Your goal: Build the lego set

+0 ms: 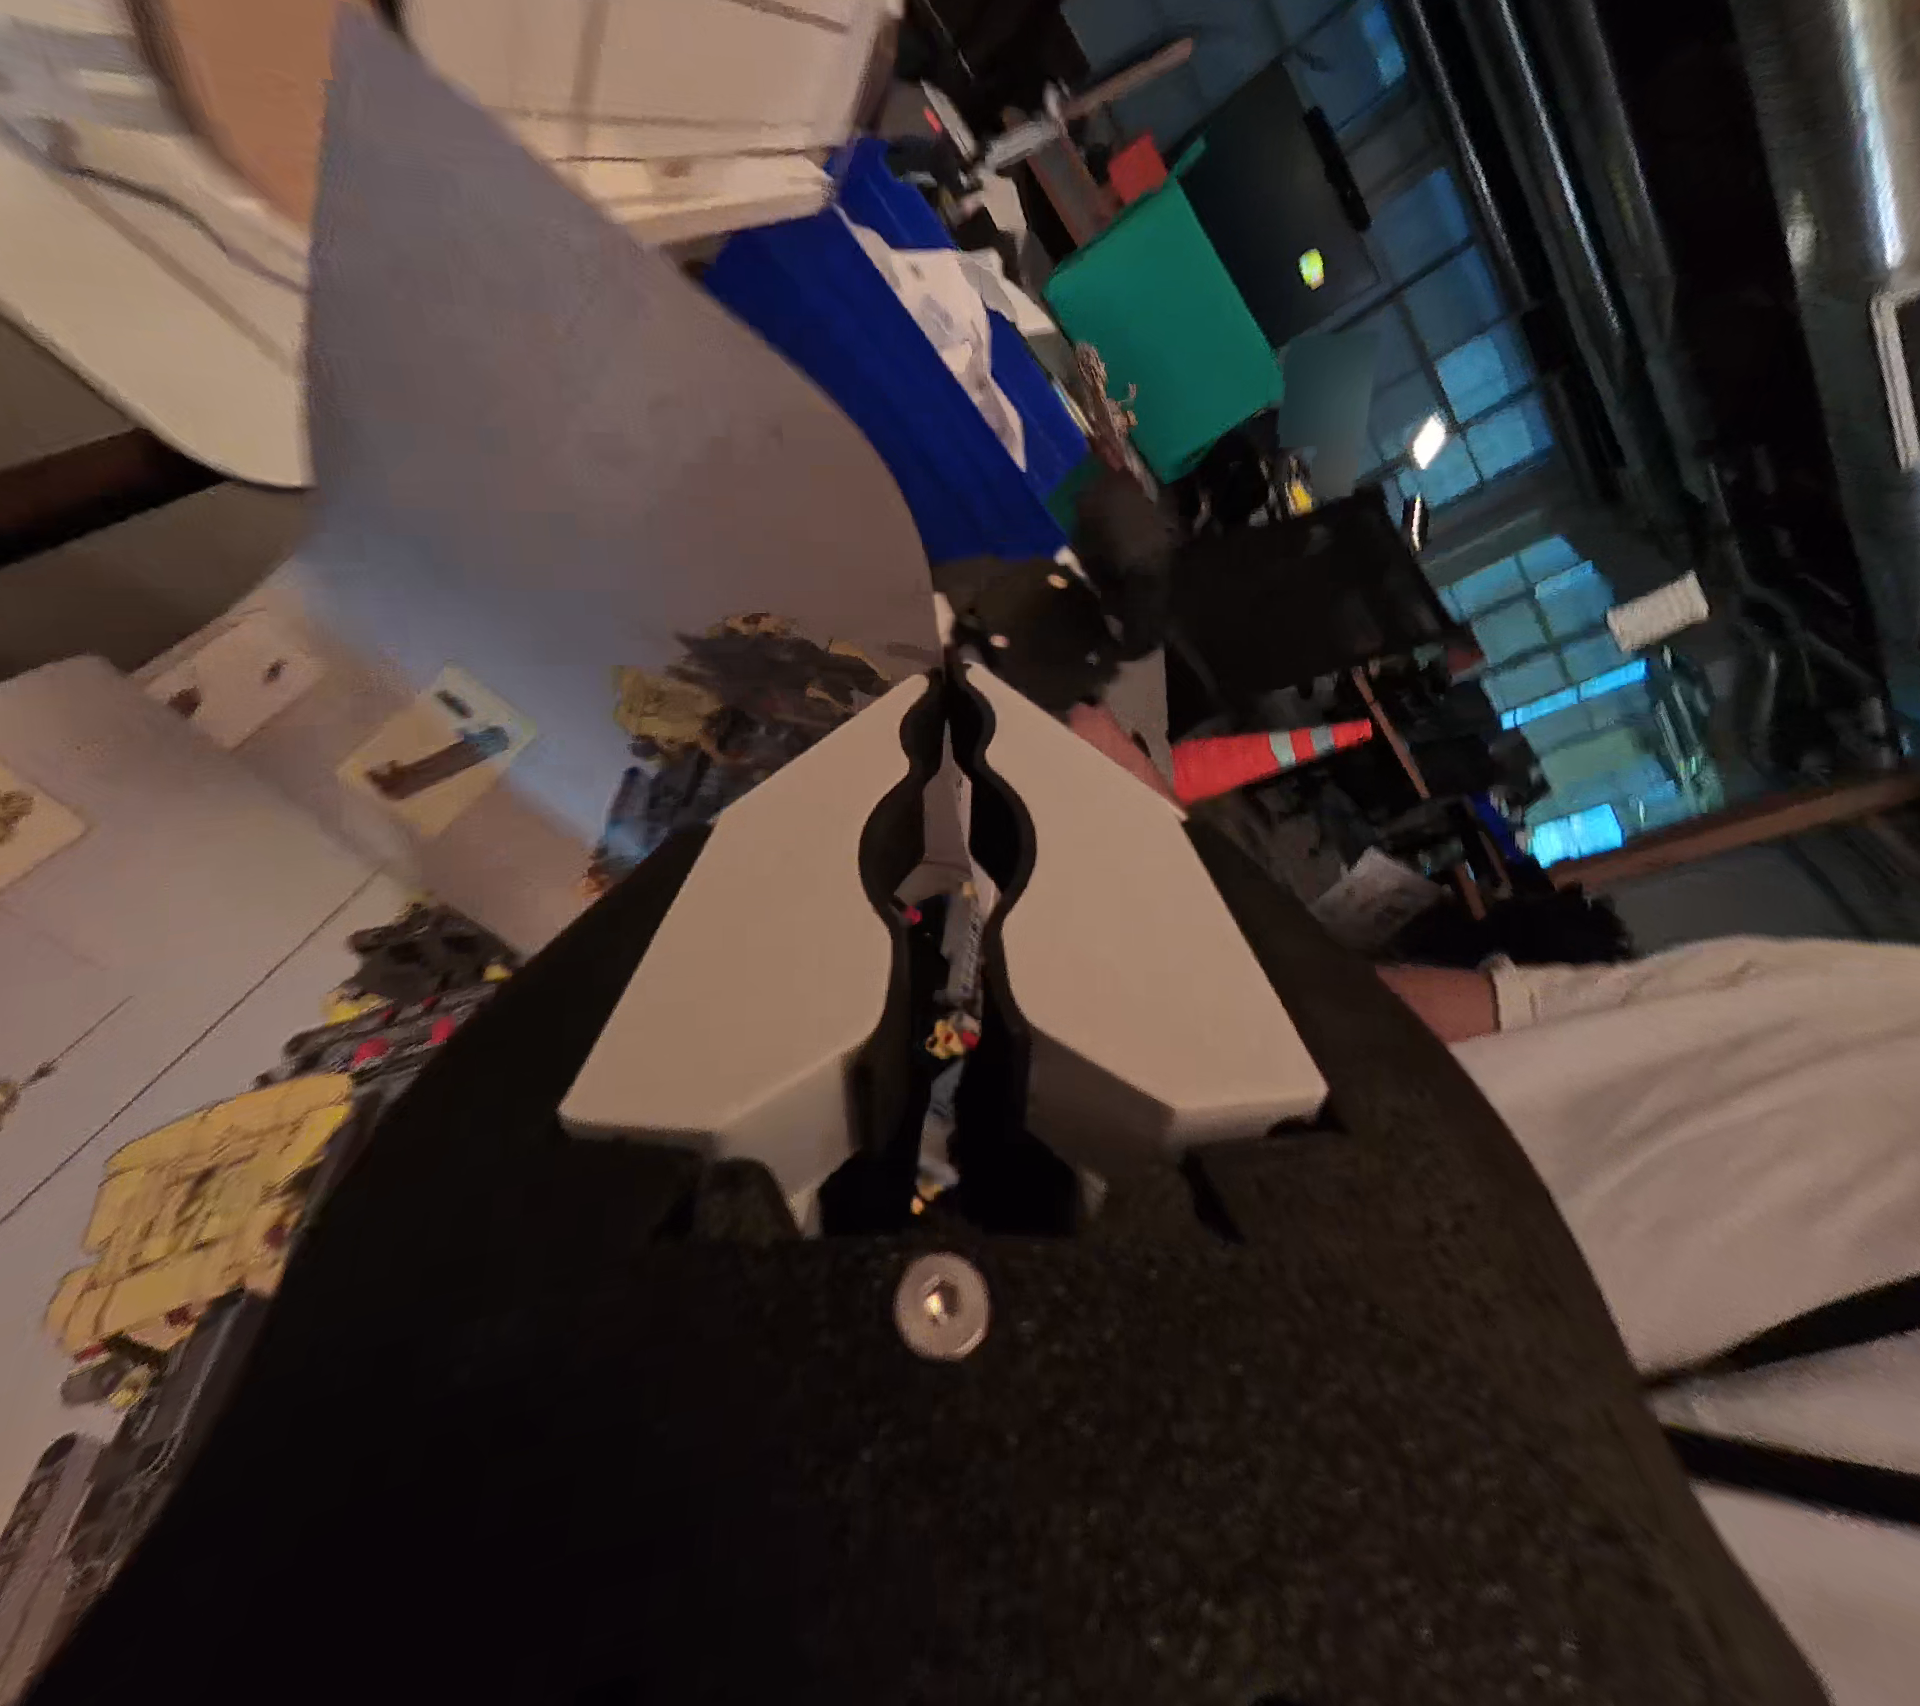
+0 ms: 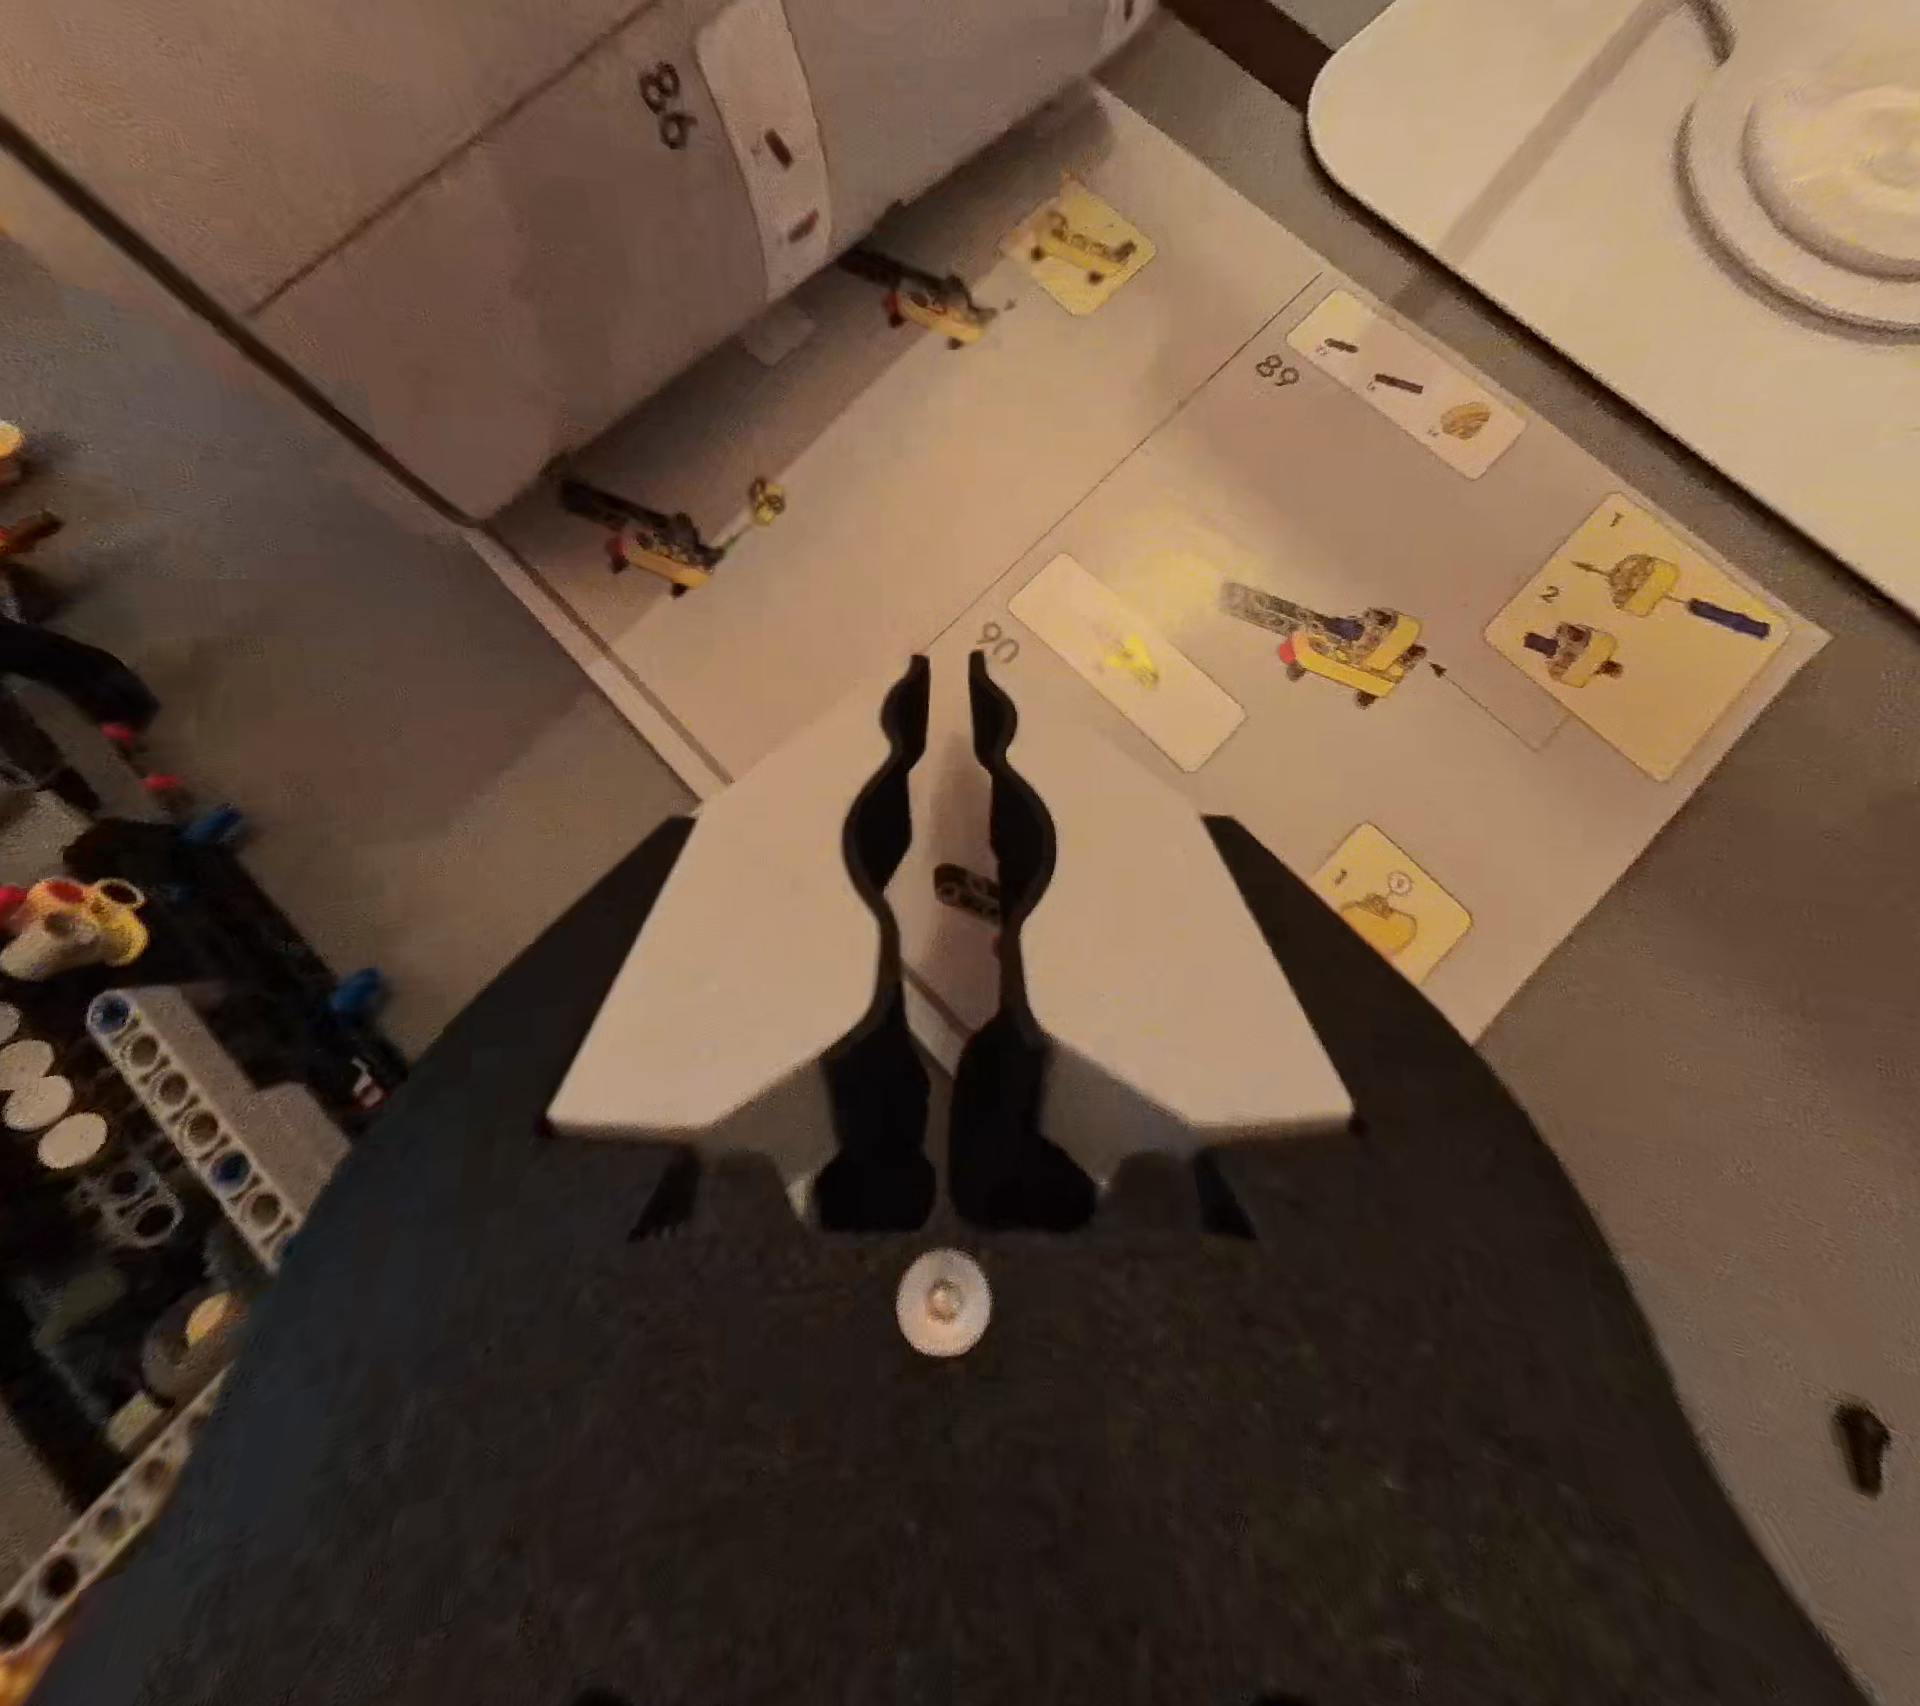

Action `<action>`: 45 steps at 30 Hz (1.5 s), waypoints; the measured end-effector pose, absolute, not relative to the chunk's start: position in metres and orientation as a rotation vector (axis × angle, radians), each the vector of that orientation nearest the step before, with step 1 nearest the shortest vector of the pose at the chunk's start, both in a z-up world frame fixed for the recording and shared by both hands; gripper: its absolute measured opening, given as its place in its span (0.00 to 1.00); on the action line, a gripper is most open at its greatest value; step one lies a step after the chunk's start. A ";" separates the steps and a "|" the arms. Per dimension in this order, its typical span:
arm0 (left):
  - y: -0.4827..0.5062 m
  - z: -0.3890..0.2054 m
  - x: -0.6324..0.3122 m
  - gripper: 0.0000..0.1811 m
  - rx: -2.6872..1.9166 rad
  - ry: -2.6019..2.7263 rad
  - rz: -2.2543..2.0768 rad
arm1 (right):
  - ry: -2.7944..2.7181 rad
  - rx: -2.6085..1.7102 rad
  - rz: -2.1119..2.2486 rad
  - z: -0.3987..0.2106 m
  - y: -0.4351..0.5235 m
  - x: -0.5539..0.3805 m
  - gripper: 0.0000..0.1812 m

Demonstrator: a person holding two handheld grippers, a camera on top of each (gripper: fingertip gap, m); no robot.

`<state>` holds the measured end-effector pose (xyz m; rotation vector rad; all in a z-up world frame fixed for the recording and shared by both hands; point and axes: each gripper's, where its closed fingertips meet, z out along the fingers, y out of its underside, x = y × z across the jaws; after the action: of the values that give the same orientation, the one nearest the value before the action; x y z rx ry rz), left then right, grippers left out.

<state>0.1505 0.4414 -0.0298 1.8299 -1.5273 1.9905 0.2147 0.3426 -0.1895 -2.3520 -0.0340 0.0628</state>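
Your left gripper (image 1: 948,690) sits at the centre of the left wrist view, its jaws pinched together on the edge of a page (image 1: 582,451) of the instruction booklet. The page curls up and away toward the upper left of the frame, grey and blurred. Through the slot between the fingers you can see a strip of printed paper. At the lower left of that frame lie yellow and black lego parts (image 1: 208,1209), blurred. At the right edge a white sleeve (image 1: 1683,1137) crosses the frame.

Your right gripper (image 2: 948,669) hovers over the open booklet (image 2: 1195,565), which fills the middle of the right wrist view and lies flat on the table (image 2: 1714,1189). Its jaws stand narrow, with a thin gap at the tips and nothing between them. The lifted page (image 2: 520,150) rolls across the upper left of that frame. The lego model (image 2: 156,1085), black with grey beams, sits at the left edge. A white lamp base (image 2: 1507,98) is at the upper right. A small dark piece (image 2: 1860,1448) lies alone at the lower right.
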 end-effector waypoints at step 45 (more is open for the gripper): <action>0.589 -0.207 -0.026 0.00 2.582 -1.872 0.743 | -0.953 -2.255 0.391 -0.205 0.418 0.092 0.00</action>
<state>-0.0262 0.5893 -0.2066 2.5820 -1.8722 0.7430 0.0917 0.4183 -0.2052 -2.2551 -0.9532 0.3911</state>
